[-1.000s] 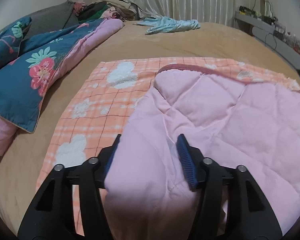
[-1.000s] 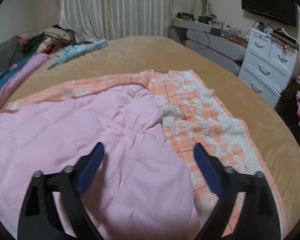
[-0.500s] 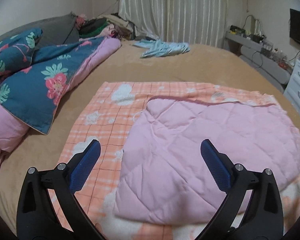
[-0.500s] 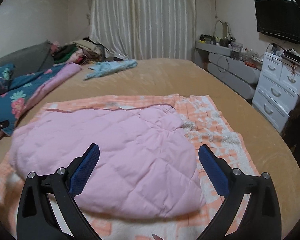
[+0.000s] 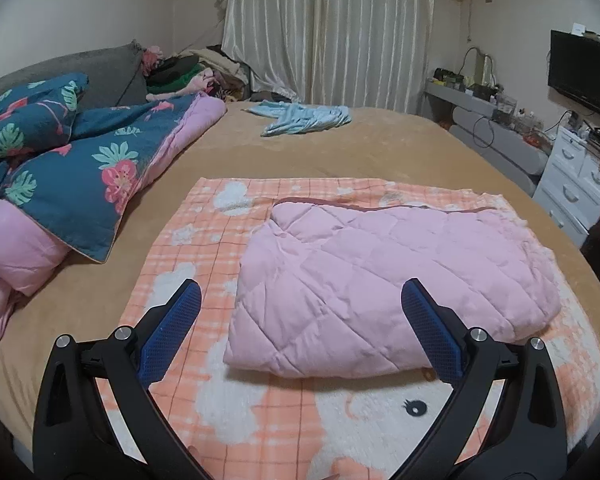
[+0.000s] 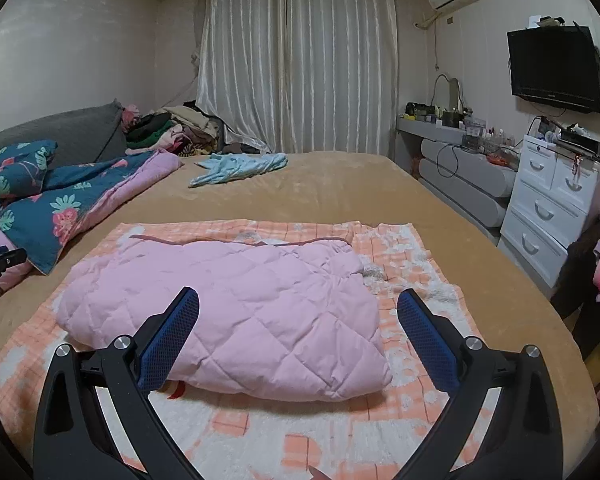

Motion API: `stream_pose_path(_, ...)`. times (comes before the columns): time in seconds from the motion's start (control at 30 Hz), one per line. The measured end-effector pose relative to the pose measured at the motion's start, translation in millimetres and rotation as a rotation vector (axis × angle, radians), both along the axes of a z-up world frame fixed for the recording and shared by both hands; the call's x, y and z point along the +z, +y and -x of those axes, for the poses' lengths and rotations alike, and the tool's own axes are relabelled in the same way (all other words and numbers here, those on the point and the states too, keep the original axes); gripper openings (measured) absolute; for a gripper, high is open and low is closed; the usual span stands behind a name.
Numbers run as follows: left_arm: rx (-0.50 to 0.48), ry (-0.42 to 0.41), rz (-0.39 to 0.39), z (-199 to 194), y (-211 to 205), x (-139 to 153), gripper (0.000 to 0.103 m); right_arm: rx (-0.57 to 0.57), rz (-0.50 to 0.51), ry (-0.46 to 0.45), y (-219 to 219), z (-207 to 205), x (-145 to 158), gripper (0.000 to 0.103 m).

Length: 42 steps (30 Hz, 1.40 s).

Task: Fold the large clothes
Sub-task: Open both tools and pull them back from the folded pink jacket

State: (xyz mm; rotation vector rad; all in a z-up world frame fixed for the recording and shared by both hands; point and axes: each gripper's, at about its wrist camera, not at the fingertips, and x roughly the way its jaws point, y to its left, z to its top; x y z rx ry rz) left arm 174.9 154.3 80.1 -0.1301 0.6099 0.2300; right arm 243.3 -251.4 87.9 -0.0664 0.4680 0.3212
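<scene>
Where tan bed (image 6: 340,196) meets curtains (image 6: 296,60) — folded pink quilt (image 5: 380,280), both claws (image 5: 300,328) (image 6: 298,326) wide, empty.

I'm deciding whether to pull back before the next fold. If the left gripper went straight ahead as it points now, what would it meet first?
Most likely the pink quilted garment: the left gripper is open, its near folded edge between the fingers. Depth is unclear; it may hover above.

quilt (image 5: 384,288) on blanket (image 5: 204,240) | blanket on bed (image 5: 380,148)

Curtained bedroom (image 6: 296,60), white dresser (image 6: 552,208)
</scene>
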Motion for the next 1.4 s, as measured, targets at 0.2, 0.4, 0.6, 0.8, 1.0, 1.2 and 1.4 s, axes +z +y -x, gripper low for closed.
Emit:
stream_pose_path(0.2, -0.002, -0.019, -0.002, 27, -5, 4, 0.094, 0.000, -0.025, -0.008, -8, 26, 8, 0.099)
stream_pose_path(0.4, 0.008, -0.014, -0.013, 46, -10, -8, 0.094, -0.015, -0.039, 0.013, -14, 42, -3, 0.099)
stream_pose_path(0.6, 0.008, 0.015, -0.019, 53, -15, -26, 0.094, -0.035, -0.031, 0.037, -15, 52, -21, 0.099)
stream_pose_path(0.8, 0.014, 0.063, -0.011, 48, -18, -50, 0.094, -0.055, -0.031, 0.075, -16, 51, -43, 0.099)
stream_pose_path(1.0, 0.009, 0.128, 0.066, 38, -19, -85, 0.094, -0.082, -0.029, 0.145, -15, 41, -68, 0.099)
stream_pose_path(1.2, 0.031, 0.172, 0.075, 23, -19, -112, 0.094, -0.119, -0.050, 0.246, -14, 22, -98, 0.099)
stream_pose_path(1.4, 0.039, 0.193, 0.132, 9, -14, -126, 0.094, -0.171, -0.137, 0.352, -20, -4, -128, 0.099)
